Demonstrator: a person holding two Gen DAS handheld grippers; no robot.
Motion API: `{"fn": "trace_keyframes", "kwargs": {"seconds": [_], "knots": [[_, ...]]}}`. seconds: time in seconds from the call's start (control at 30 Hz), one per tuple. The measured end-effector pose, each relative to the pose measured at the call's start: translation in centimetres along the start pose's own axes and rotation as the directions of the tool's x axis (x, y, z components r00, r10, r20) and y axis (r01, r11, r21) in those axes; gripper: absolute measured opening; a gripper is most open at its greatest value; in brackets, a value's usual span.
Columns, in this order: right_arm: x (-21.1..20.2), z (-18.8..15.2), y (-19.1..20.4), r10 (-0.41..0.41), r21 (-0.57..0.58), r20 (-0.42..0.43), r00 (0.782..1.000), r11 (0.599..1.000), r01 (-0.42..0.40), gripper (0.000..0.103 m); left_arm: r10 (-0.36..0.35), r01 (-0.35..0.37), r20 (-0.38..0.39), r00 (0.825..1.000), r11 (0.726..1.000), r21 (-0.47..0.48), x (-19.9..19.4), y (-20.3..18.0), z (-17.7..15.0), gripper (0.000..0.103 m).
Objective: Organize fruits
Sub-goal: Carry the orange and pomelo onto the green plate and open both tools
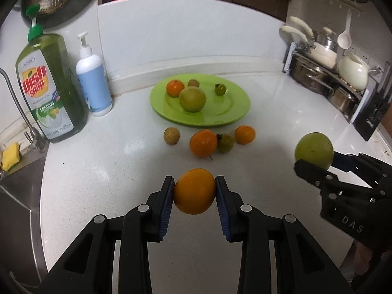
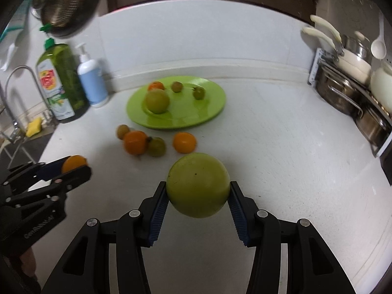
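Left tongs (image 1: 194,191) clamped on an orange (image 1: 194,191), lower centre of the left wrist frame, above the white bench (image 1: 281,127). Right tongs (image 2: 198,186) gripping a green apple (image 2: 198,185), lower centre of the right wrist frame. Green plate (image 1: 235,112) mid-frame carries four fruits. Four more fruits lie loose on the bench just below the plate. Dish soap bottle (image 1: 50,85) at left.
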State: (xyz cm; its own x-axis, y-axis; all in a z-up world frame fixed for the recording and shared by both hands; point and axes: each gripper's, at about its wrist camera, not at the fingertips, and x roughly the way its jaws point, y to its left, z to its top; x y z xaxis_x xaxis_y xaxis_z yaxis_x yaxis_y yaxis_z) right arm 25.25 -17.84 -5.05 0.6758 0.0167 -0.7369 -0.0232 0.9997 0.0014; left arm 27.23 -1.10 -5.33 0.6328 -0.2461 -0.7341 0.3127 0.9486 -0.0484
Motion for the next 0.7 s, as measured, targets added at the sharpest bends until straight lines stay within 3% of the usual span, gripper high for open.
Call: {"fn": "trace_keyframes", "kwargs": {"seconds": [0.2,0.7], "knots": [[-2.2,-0.2,0.8,0.022,-0.013,0.026,0.999,1.000,-0.022,0.050,-0.024,0.023,0.037,0.999,1.000,0.010,-1.9,-0.6,0.2,0.034],[-2.8,2.4,0.9,0.138,-0.089,0.046,0.989,0.987,-0.134,0.050,0.047,-0.042,0.101,0.994,0.998,-0.047,-3.7,-1.5,2.8,0.034]]}}
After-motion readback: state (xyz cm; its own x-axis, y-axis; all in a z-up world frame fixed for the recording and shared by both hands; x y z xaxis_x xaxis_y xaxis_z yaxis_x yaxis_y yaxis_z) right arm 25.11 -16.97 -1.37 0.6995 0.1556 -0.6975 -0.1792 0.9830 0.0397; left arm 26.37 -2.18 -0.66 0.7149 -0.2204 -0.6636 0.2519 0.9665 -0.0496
